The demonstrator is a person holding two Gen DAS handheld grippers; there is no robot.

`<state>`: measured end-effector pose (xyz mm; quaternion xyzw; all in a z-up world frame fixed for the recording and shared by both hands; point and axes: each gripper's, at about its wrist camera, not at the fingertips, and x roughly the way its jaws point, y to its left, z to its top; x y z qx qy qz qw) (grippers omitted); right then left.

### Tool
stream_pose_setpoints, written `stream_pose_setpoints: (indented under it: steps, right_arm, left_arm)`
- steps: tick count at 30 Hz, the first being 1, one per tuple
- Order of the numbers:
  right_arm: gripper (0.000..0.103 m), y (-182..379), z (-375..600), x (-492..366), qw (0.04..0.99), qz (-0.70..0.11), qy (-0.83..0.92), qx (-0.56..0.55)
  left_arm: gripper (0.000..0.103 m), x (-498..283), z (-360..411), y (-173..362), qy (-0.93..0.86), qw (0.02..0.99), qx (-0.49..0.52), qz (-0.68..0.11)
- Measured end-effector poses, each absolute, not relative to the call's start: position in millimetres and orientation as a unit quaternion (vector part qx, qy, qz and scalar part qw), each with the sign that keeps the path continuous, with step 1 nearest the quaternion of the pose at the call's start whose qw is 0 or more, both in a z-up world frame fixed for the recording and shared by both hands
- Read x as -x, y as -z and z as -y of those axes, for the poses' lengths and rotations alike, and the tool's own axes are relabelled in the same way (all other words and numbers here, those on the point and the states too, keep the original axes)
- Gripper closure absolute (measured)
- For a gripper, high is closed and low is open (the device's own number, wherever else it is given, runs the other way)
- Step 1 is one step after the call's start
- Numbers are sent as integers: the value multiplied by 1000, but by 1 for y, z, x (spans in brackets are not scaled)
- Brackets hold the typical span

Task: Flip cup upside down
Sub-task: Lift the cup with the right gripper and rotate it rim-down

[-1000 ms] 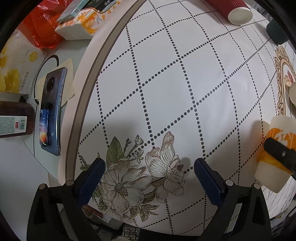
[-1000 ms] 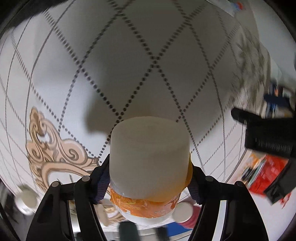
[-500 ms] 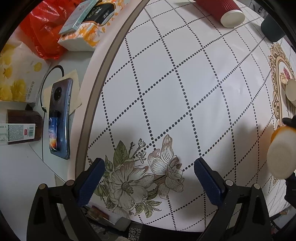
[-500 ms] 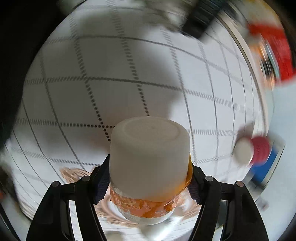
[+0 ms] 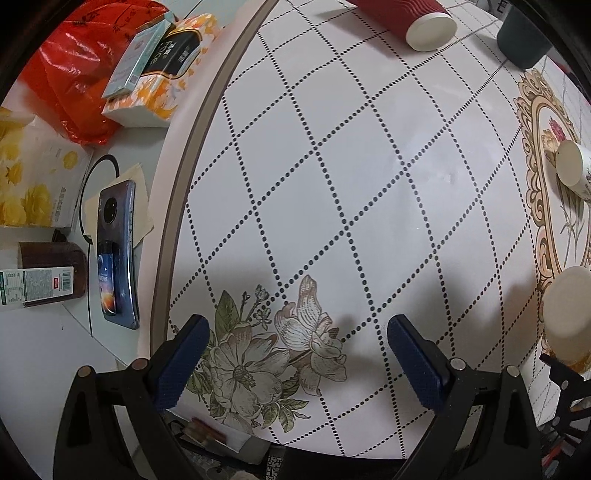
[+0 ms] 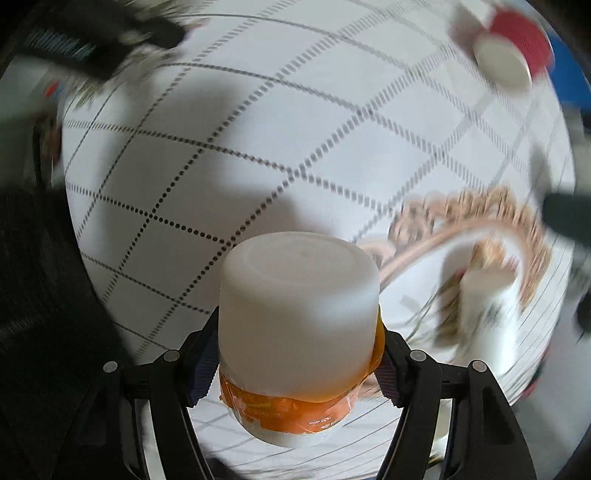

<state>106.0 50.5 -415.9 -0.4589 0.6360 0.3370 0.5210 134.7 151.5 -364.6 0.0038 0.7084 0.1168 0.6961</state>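
My right gripper [image 6: 295, 365] is shut on a white cup with an orange band [image 6: 299, 317], held above the patterned tablecloth [image 6: 258, 122] with its base pointing forward, away from the camera. The same cup shows at the right edge of the left wrist view [image 5: 567, 314], base towards the camera. My left gripper [image 5: 295, 358] is open and empty, low over the flower print [image 5: 273, 354] near the table's front edge.
A red paper cup [image 5: 410, 18] lies on its side at the far edge, next to a dark green cup [image 5: 521, 37]. A floral white cup [image 5: 572, 170] lies at the right. A phone [image 5: 116, 251], brown bottle [image 5: 44, 273], tissue packs [image 5: 159, 77] and a red bag [image 5: 70, 70] sit off the cloth at left.
The right gripper has turned with the cup, so the scene behind it has rotated and blurred. In the left view the cup's base has swung towards the camera. The left gripper has drawn back slightly.
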Motion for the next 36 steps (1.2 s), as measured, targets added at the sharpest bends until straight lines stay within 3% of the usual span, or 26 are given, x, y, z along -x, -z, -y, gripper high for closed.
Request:
stream_pose_setpoints:
  steps: [6,13,33,35,36]
  right_arm:
    - [30,432,-25,-127,509,-742,-266,346]
    - [30,447,13,-155,511,-799,-206,241]
    - [23,447,53,-185,539,-819,-160,114]
    - [24,445,61,-190,552,-813,-154,99]
    - [31,442,65,-194,559,-810,-154,91]
  left_arm:
    - [4,-136,-141,363,-111,697,-6,-708]
    - [4,-135,-138,360,-107,697,-6,-709]
    - [4,-156,-87,374,-74,687,-13,-723]
    - [4,-160,-79,377,-70,685,-14,-725]
    - [4,-163,-75,377,-69,685,-15,-725]
